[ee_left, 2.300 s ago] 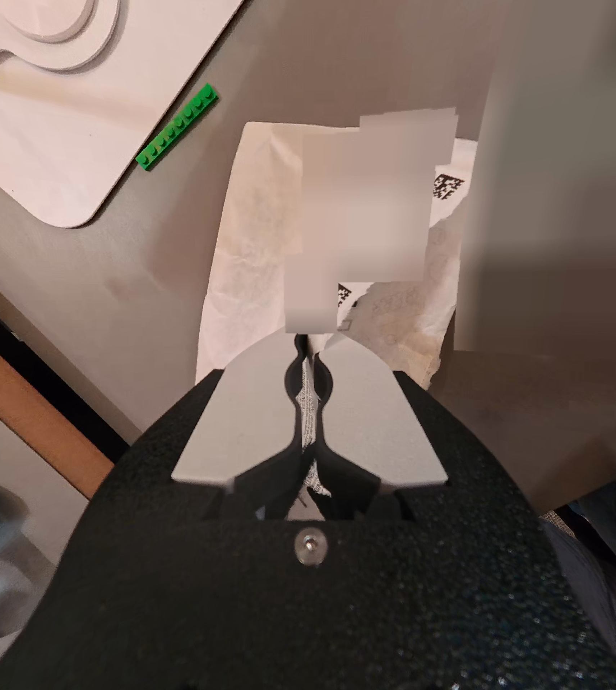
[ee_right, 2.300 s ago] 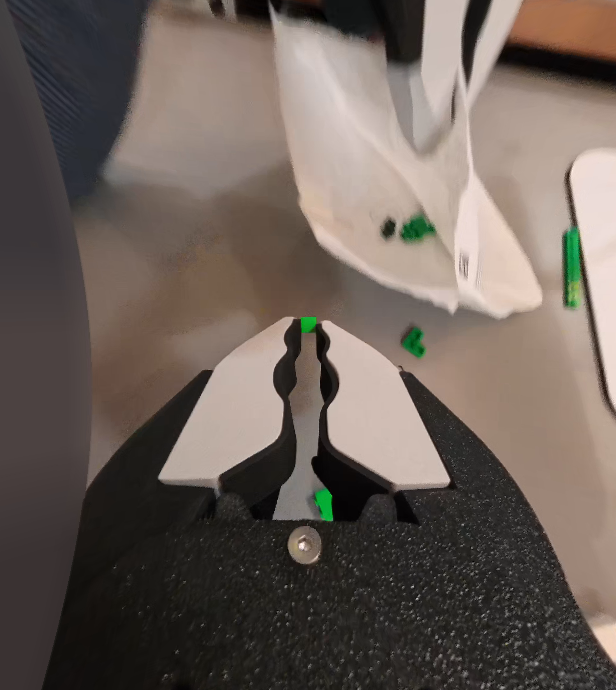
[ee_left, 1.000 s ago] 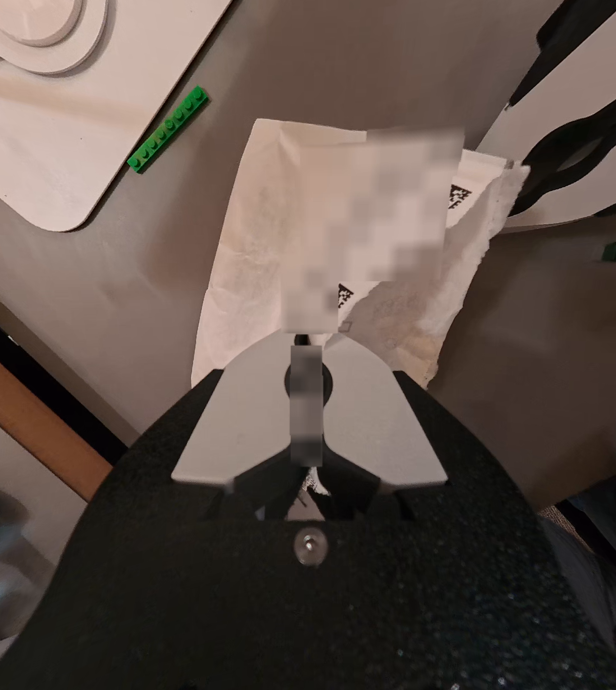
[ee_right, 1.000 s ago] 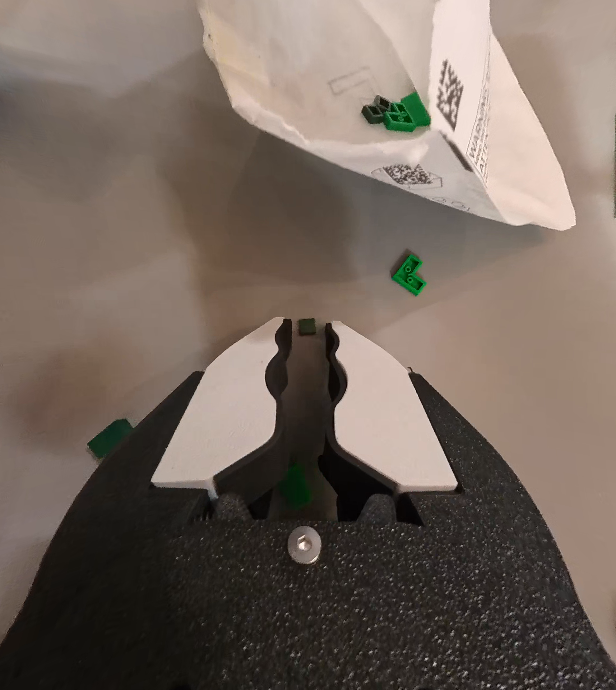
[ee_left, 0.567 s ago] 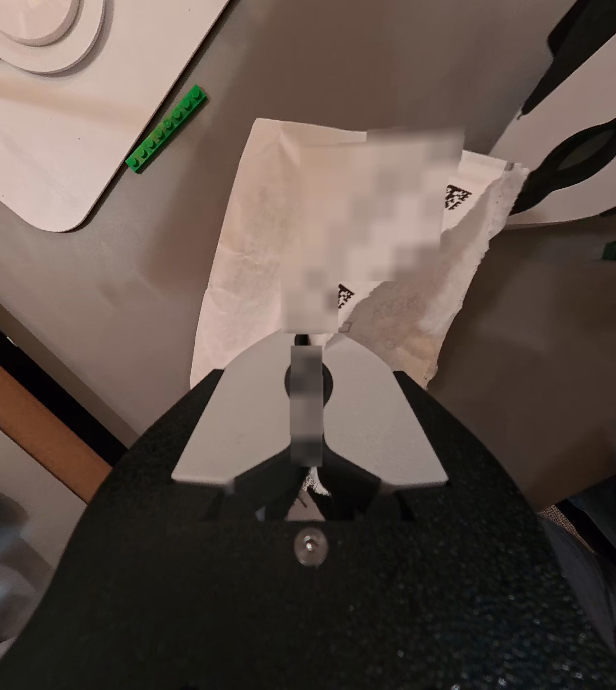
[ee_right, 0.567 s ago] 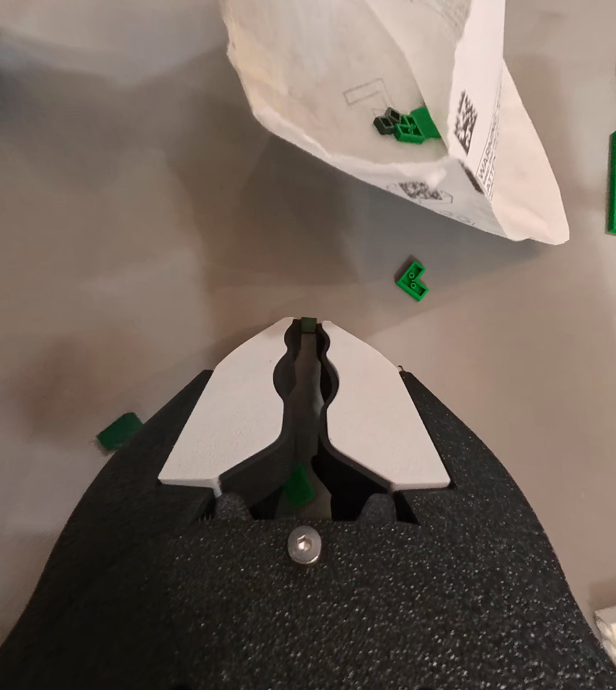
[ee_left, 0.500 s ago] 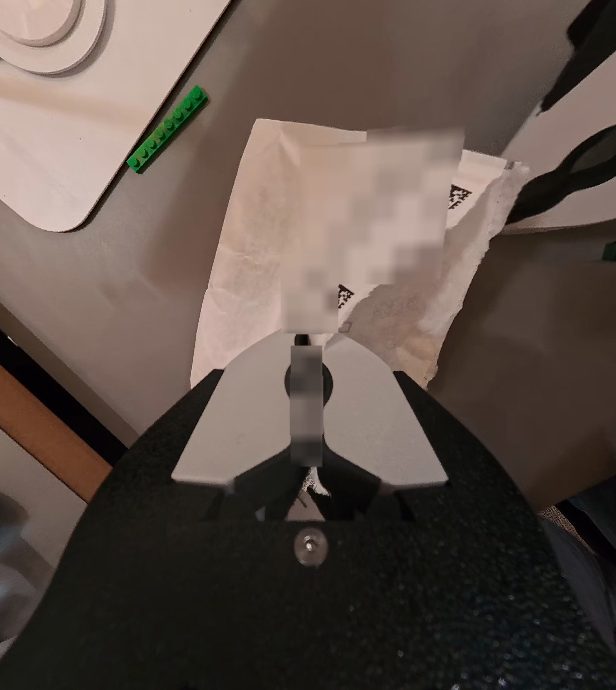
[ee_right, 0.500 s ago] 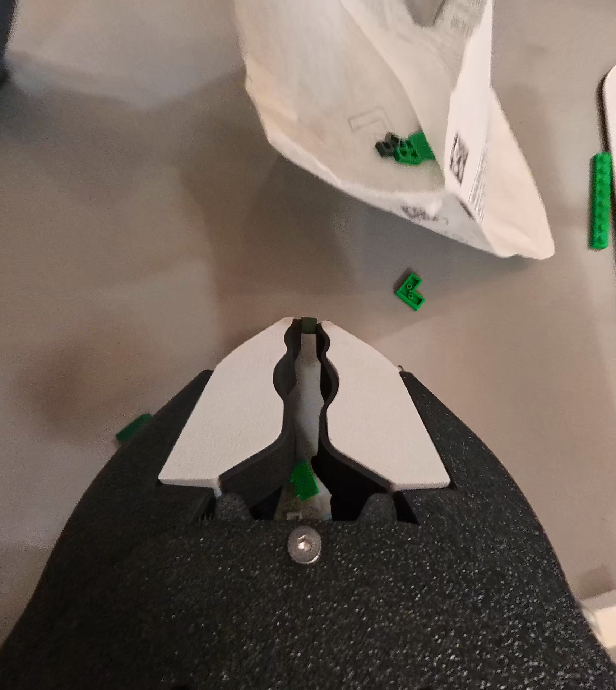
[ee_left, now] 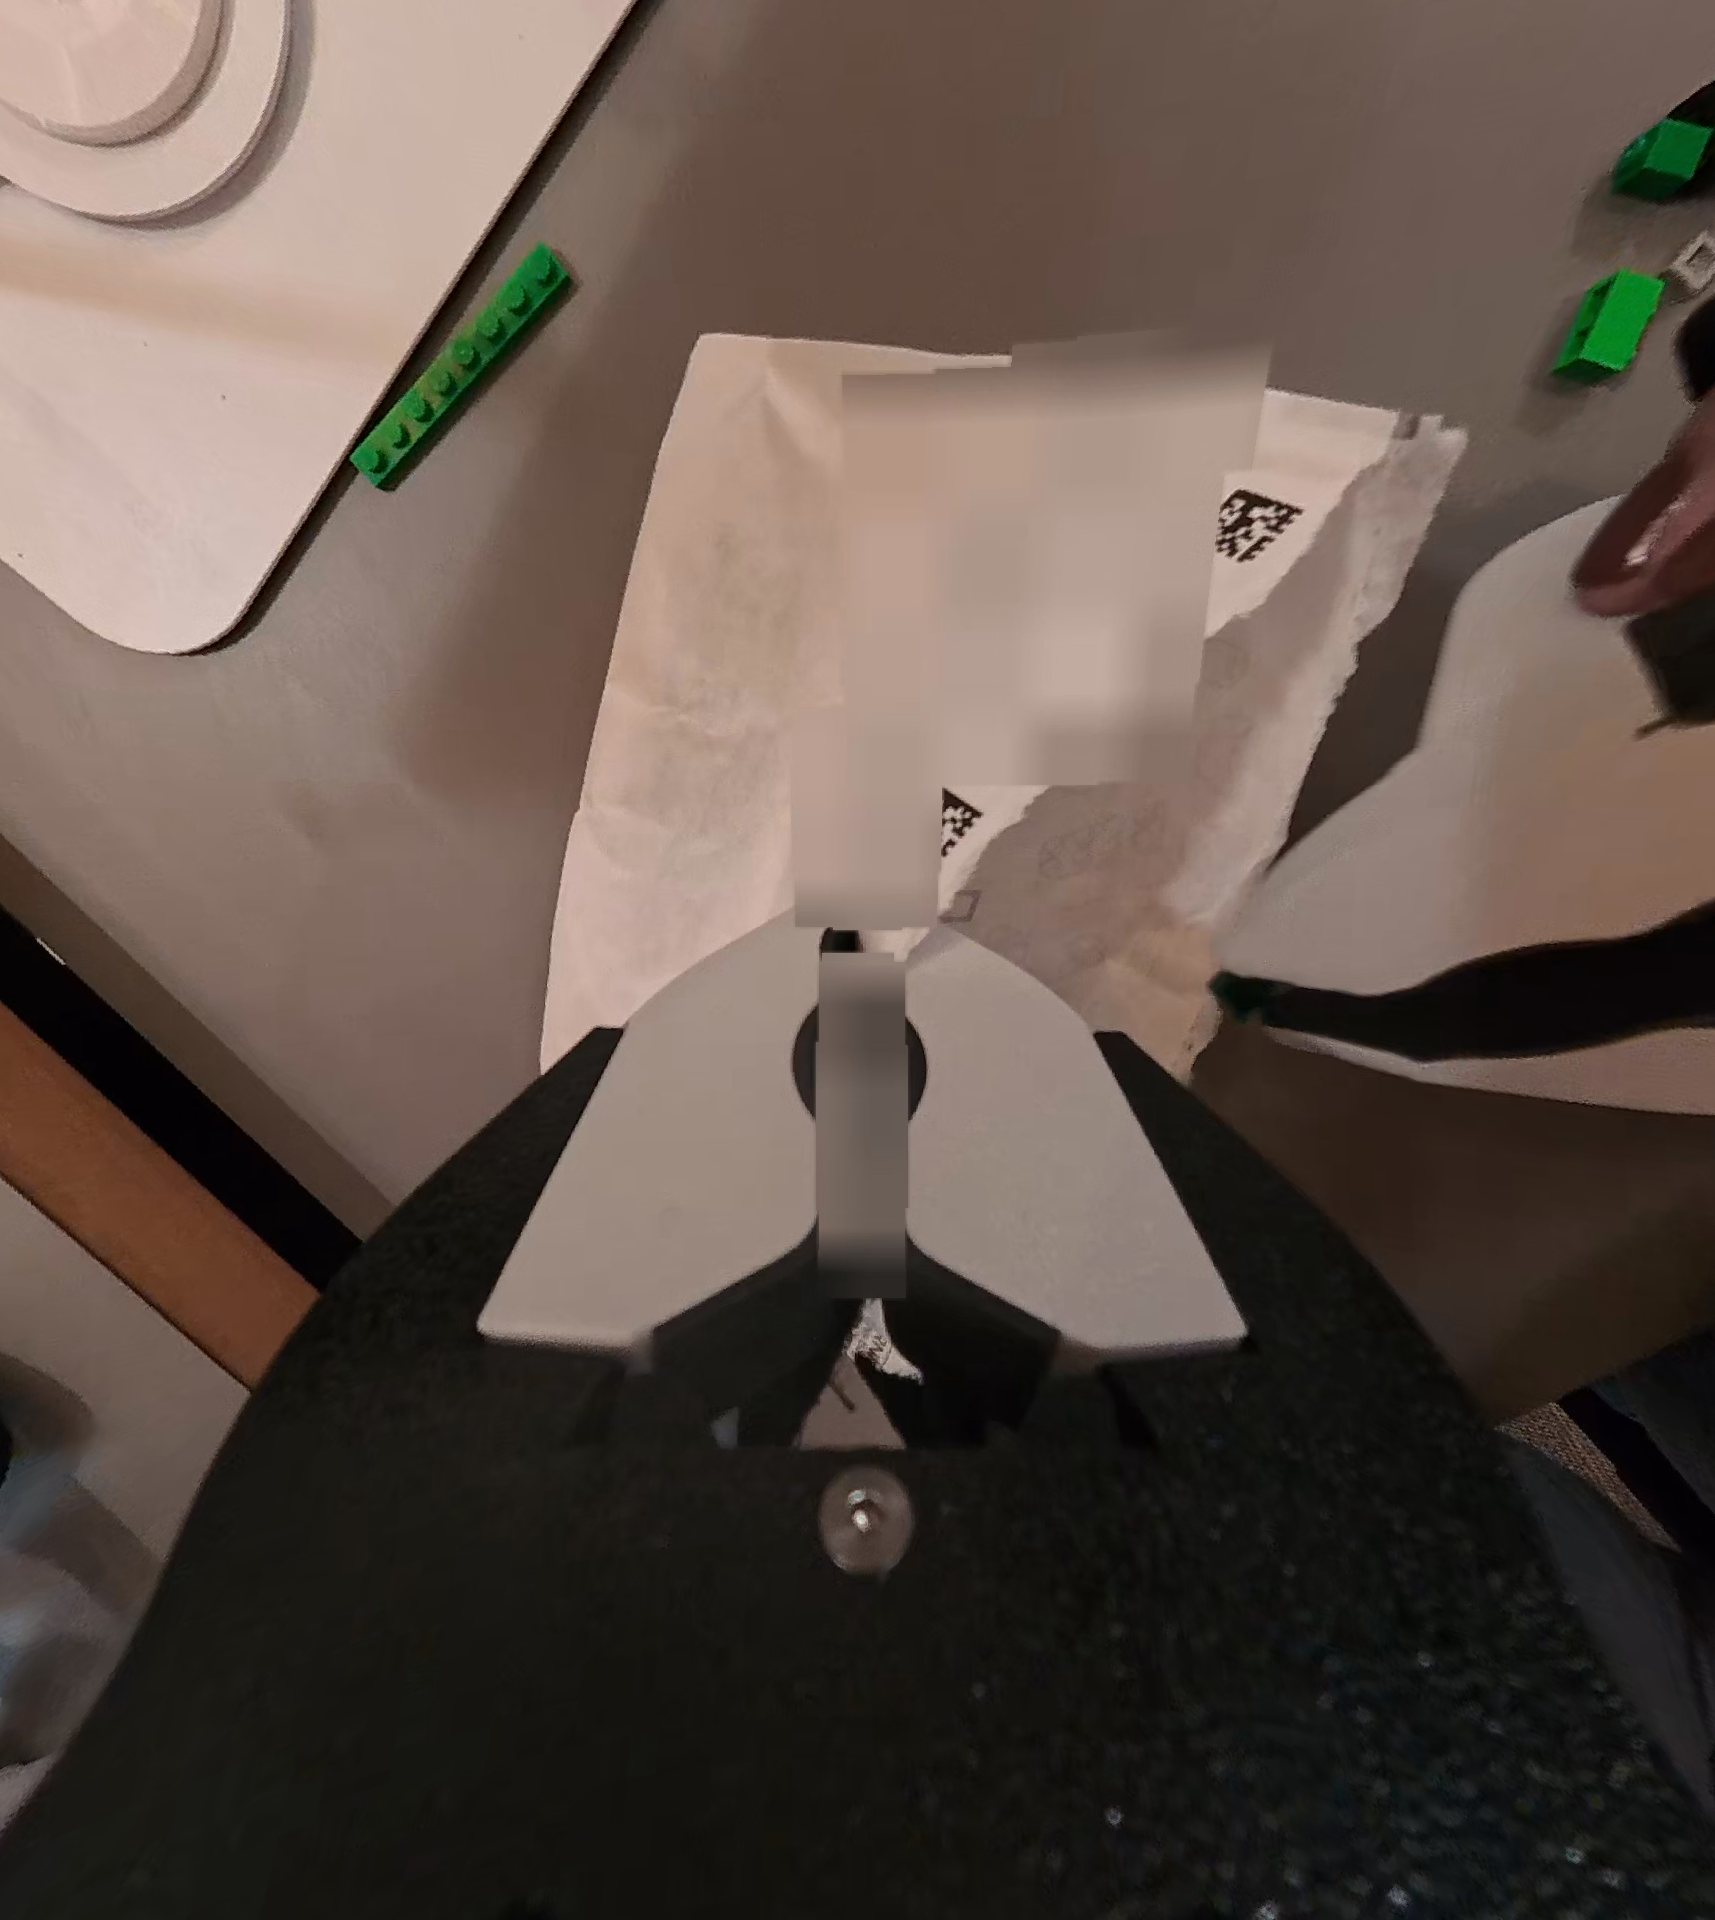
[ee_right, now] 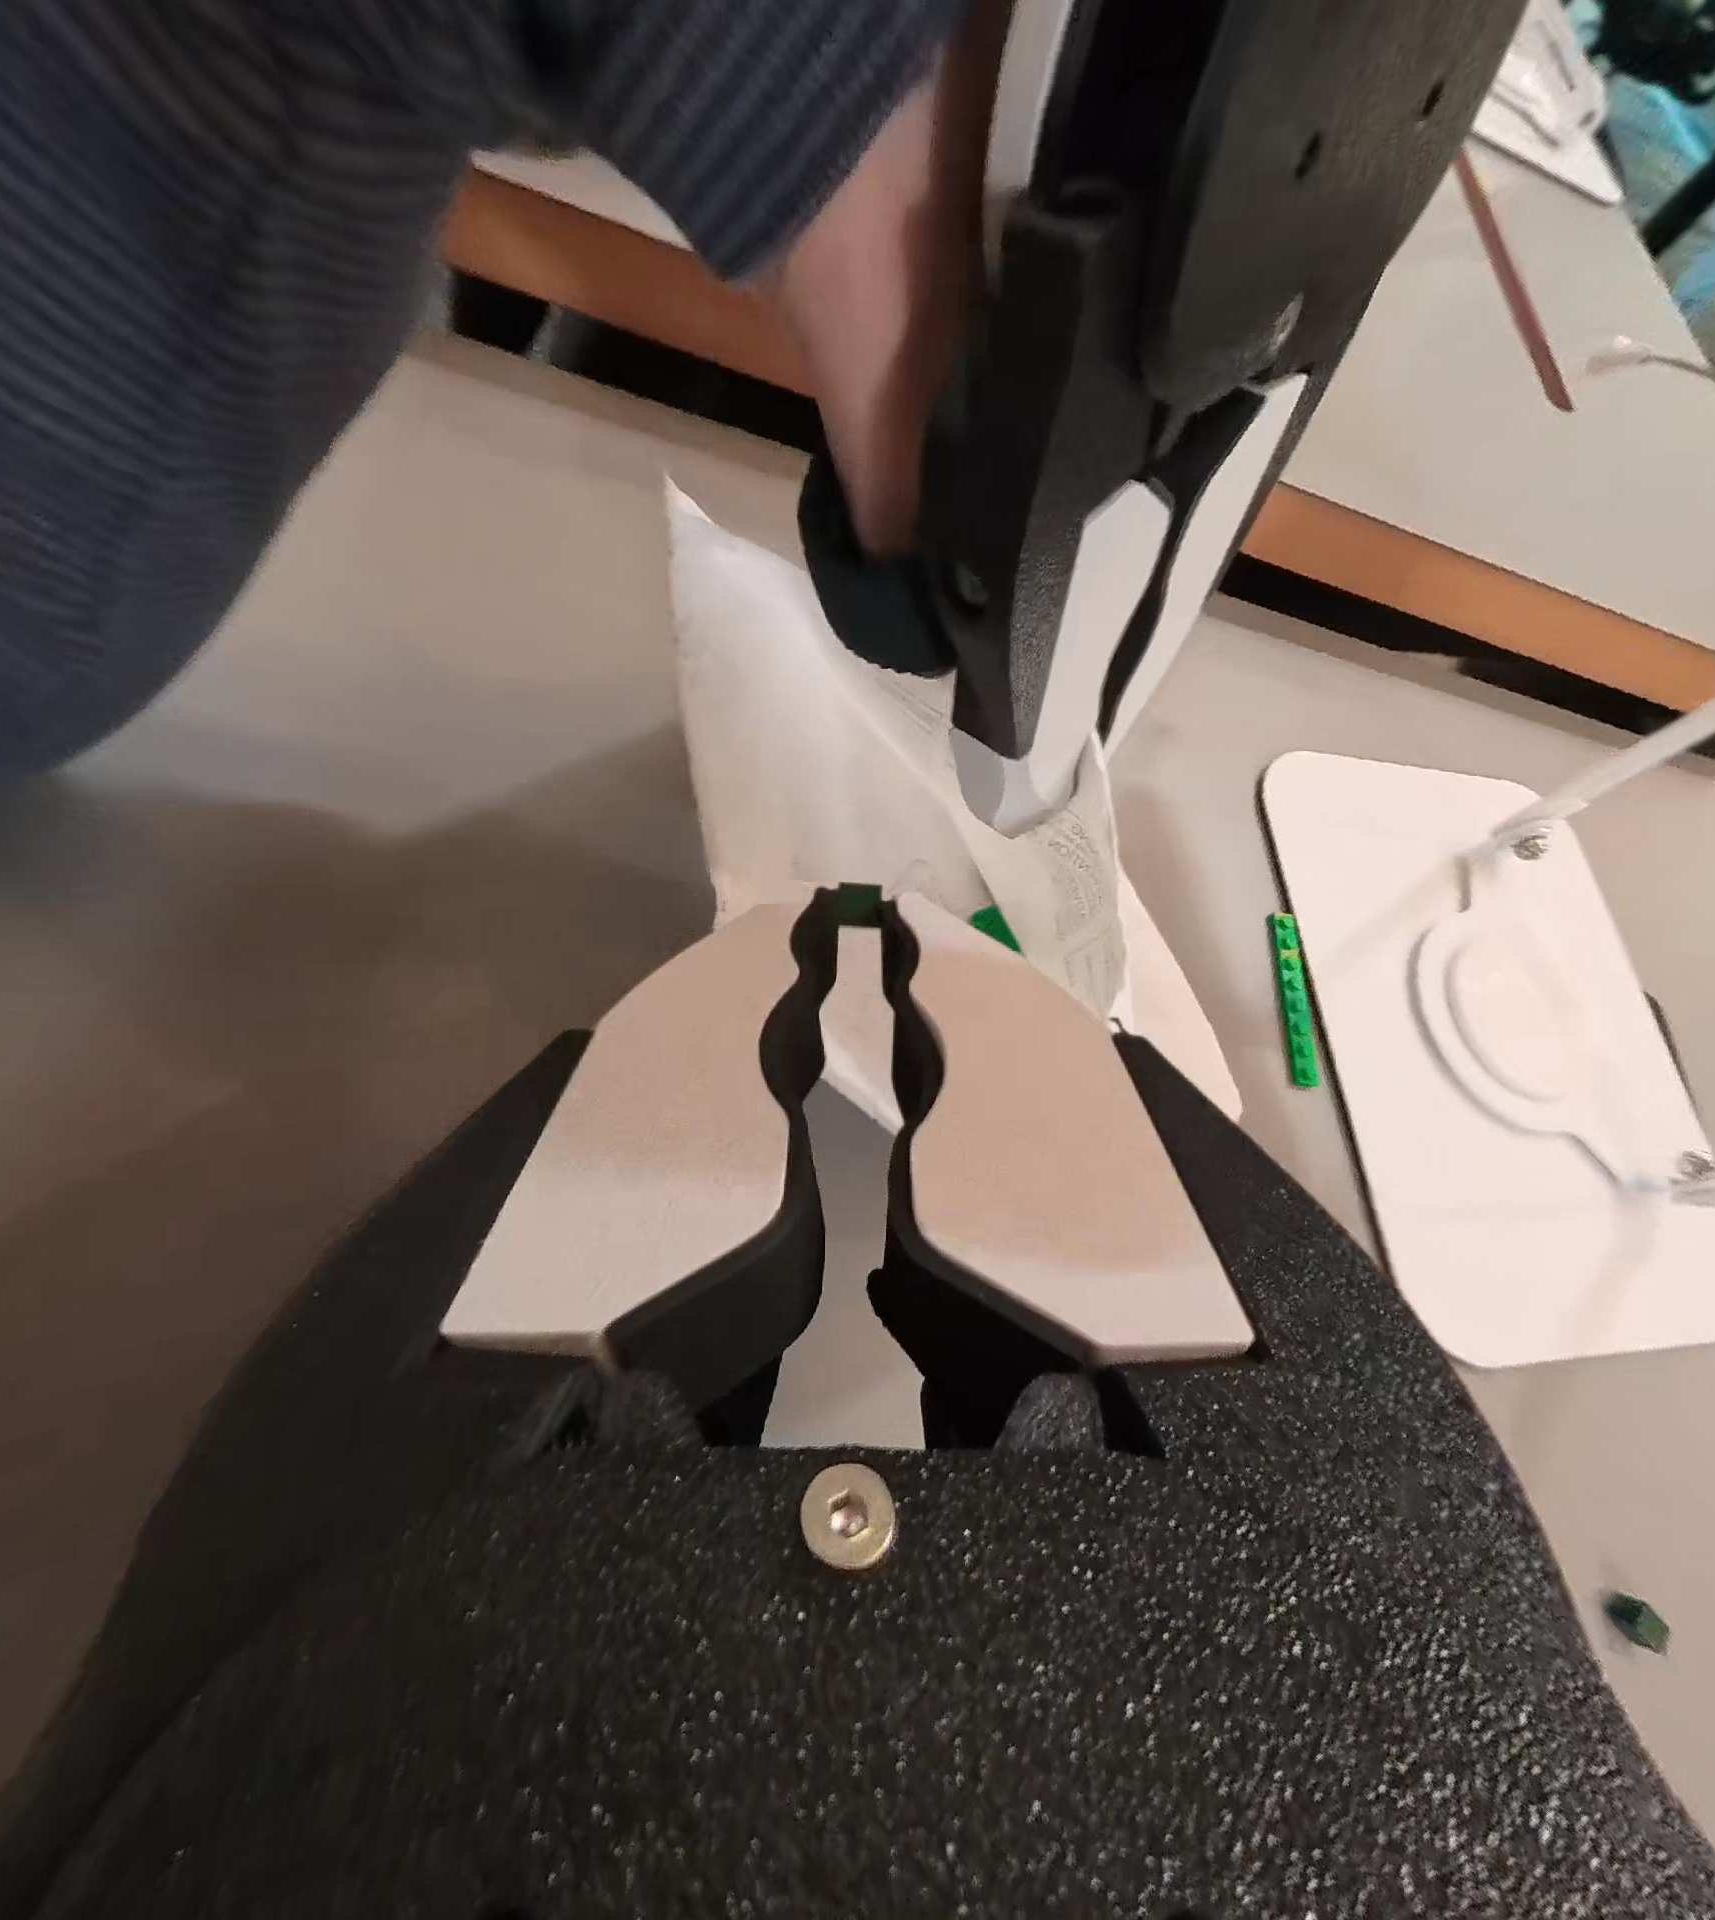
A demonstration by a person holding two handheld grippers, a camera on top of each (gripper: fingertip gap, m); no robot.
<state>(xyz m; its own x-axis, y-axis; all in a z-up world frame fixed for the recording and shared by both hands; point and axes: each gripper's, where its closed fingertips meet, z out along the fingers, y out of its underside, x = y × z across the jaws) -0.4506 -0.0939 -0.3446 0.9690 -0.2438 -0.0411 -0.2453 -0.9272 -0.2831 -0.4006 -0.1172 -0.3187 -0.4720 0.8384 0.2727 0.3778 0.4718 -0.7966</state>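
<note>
My left gripper [ee_left: 863, 940] is shut on the upper edge of a white paper bag [ee_left: 718, 665] and holds it up above the grey table. My right gripper [ee_right: 855, 916] is shut on a small dark green brick [ee_right: 855, 902], its tip right at the bag's torn open mouth [ee_right: 811, 769]. In the left wrist view the right gripper [ee_left: 1237, 987] comes in from the right with the brick against the bag's edge. A bright green piece [ee_right: 996, 925] shows inside the bag. The left gripper [ee_right: 1014, 810] also shows in the right wrist view, pinching the bag from above.
A long green plate [ee_left: 463, 366] lies beside a white board [ee_left: 105, 416], which also shows in the right wrist view [ee_right: 1518, 1278]. Two green bricks [ee_left: 1617, 322] lie at the far right. A dark green brick [ee_right: 1637, 1642] lies near. A person's sleeve [ee_right: 209, 312] is at the left. There is about 6 centimetres between the tips of the two grippers.
My right gripper closed on the dark green brick, lifted it off the table and swung it up to the bag's mouth. My left gripper kept holding the bag still.
</note>
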